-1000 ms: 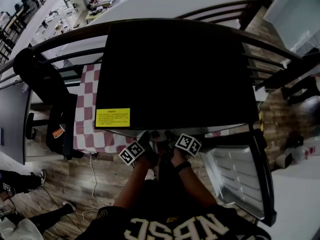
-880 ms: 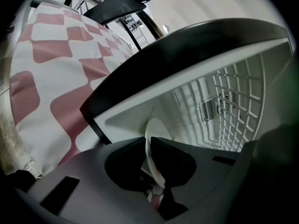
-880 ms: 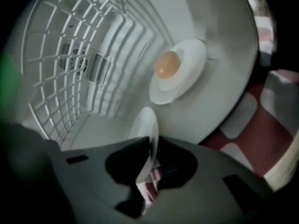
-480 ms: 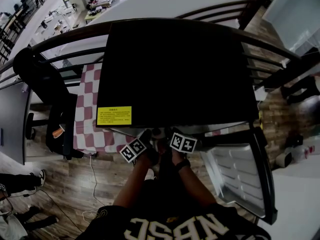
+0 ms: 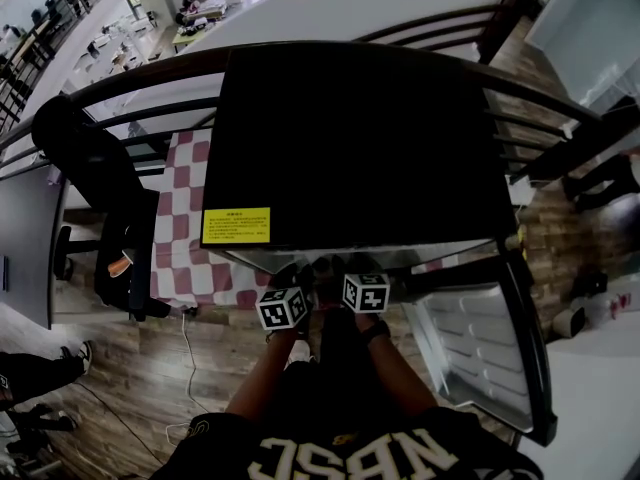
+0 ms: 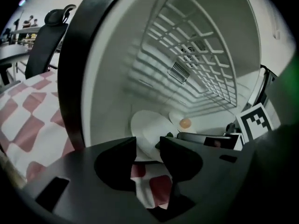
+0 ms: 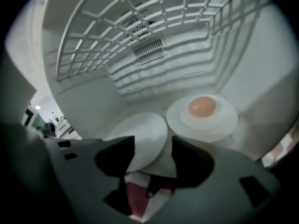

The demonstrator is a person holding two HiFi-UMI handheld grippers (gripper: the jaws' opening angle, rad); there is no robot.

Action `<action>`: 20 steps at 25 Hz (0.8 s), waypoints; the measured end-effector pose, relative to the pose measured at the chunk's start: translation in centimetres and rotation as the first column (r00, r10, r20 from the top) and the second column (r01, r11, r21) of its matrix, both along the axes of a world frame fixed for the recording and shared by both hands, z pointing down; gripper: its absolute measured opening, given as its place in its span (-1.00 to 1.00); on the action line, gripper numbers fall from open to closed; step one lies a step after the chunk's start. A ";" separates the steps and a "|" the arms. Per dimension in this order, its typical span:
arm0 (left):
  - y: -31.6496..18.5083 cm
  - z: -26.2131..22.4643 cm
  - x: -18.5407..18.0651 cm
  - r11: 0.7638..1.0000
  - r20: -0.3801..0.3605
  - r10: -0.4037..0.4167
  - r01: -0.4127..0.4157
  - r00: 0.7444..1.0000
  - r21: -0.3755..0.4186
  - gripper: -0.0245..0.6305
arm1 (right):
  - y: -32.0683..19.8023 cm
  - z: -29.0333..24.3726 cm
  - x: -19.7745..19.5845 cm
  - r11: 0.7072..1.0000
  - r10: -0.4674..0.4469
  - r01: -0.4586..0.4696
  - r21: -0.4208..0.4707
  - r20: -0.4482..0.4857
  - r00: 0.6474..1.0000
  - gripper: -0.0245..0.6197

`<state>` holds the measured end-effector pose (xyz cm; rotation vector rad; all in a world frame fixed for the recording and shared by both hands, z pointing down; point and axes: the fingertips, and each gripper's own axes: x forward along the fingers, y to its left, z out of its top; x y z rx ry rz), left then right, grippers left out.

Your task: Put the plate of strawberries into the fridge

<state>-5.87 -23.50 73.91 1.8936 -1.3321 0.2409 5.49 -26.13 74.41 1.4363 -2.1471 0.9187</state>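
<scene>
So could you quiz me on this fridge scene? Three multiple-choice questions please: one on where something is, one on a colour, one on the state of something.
1. Where is the plate with the orange round thing?
A. on top of the fridge
B. inside the fridge
C. under the fridge

2. What colour is the sticker on the fridge's top?
A. yellow
B. blue
C. green

3. The fridge door is
A. shut
B. open
C. missing

Answers:
1 B: the right gripper view shows it between the fridge's white inner walls.
2 A: it shows yellow against the black top.
3 B: the door is swung out to the right, its inner shelves showing.
</scene>
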 end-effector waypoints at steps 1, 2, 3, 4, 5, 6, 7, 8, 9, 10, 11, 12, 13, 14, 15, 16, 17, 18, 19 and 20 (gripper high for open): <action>0.2 -0.2 -0.1 1.000 0.024 0.018 -0.018 1.000 0.016 -0.44 | 0.1 -0.2 0.3 1.000 0.006 -0.006 0.009 -0.001 1.000 -0.17; 0.5 -0.5 -0.3 0.999 0.042 0.031 -0.032 0.999 0.029 -0.43 | 0.3 -0.4 0.6 1.000 0.011 -0.011 0.021 -0.006 1.000 -0.17; 0.8 -0.6 -0.4 0.998 0.057 0.041 -0.043 0.998 0.038 -0.43 | 0.5 -0.6 1.0 0.999 0.013 -0.013 0.032 -0.013 1.000 -0.17; 1.2 -0.8 -0.6 0.998 0.069 0.049 -0.052 0.996 0.047 -0.43 | 0.9 -0.8 1.3 0.999 0.015 -0.014 0.043 -0.020 1.000 -0.17; 1.6 -0.9 -0.7 0.997 0.079 0.056 -0.061 0.995 0.057 -0.43 | 1.3 -0.9 1.6 0.999 0.016 -0.014 0.052 -0.025 1.000 -0.17; 2.1 -1.1 -0.7 0.995 0.087 0.064 -0.070 0.994 0.070 -0.43 | 1.7 -1.1 1.9 0.998 0.017 -0.015 0.062 -0.030 0.999 -0.17; 2.5 -1.3 -0.8 0.993 0.095 0.072 -0.080 0.993 0.084 -0.43 | 2.2 -1.4 2.1 0.997 0.017 -0.014 0.071 -0.035 0.999 -0.17; 2.8 -1.5 -0.8 0.991 0.103 0.080 -0.090 0.991 0.096 -0.43 | 2.7 -1.6 2.2 0.997 0.015 -0.012 0.079 -0.040 0.999 -0.17; 3.2 -1.7 -0.9 0.989 0.110 0.088 -0.100 0.990 0.106 -0.43 | 3.2 -1.7 2.3 0.996 0.011 -0.008 0.084 -0.044 0.999 -0.17; 3.7 -1.8 -0.9 0.988 0.117 0.096 -0.109 0.988 0.111 -0.43 | 3.8 -1.8 2.2 0.996 0.007 -0.003 0.086 -0.046 0.999 -0.17; 4.2 -1.9 -0.9 0.987 0.124 0.103 -0.117 0.987 0.113 -0.43 | 4.4 -1.8 2.1 0.996 0.002 0.002 0.084 -0.048 0.999 -0.17; 4.6 -1.8 -0.9 0.986 0.129 0.107 -0.122 0.986 0.114 -0.43 | 5.1 -1.8 2.0 0.997 -0.003 0.007 0.080 -0.048 0.999 -0.18; 5.0 -1.6 -1.0 0.985 0.135 0.110 -0.126 0.985 0.117 -0.43 | 5.7 -1.6 1.8 0.997 -0.008 0.012 0.076 -0.047 0.999 -0.18; 5.3 -1.4 -0.9 0.984 0.139 0.111 -0.128 0.984 0.121 -0.43 | 6.1 -1.4 1.7 0.997 -0.012 0.016 0.072 -0.048 0.999 -0.18; 5.4 -1.2 -0.9 0.984 0.142 0.111 -0.129 0.984 0.123 -0.43 | 6.5 -1.2 1.6 0.998 -0.017 0.020 0.067 -0.051 0.999 -0.18; 5.6 -1.2 -0.8 0.984 0.141 0.113 -0.130 0.984 0.122 -0.43 | 6.8 -1.0 1.4 0.998 -0.023 0.026 0.064 -0.056 0.998 -0.18; 5.8 -1.4 -0.7 0.984 0.140 0.115 -0.132 0.984 0.120 -0.44 | 7.0 -0.9 1.2 0.997 -0.029 0.033 0.063 -0.063 0.998 -0.18; 6.0 -1.5 -0.7 0.984 0.139 0.117 -0.134 0.983 0.117 -0.44 | 7.2 -0.8 0.9 0.997 -0.038 0.042 0.064 -0.070 0.997 -0.18; 6.1 -1.4 -0.6 0.984 0.143 0.120 -0.137 0.982 0.115 -0.46 | 7.2 -0.7 0.7 0.996 -0.048 0.053 0.068 -0.078 0.996 -0.18; 6.1 -1.2 -0.5 0.984 0.148 0.123 -0.141 0.981 0.113 -0.51 | 7.3 -0.7 0.4 0.995 -0.058 0.064 0.072 -0.086 0.995 -0.19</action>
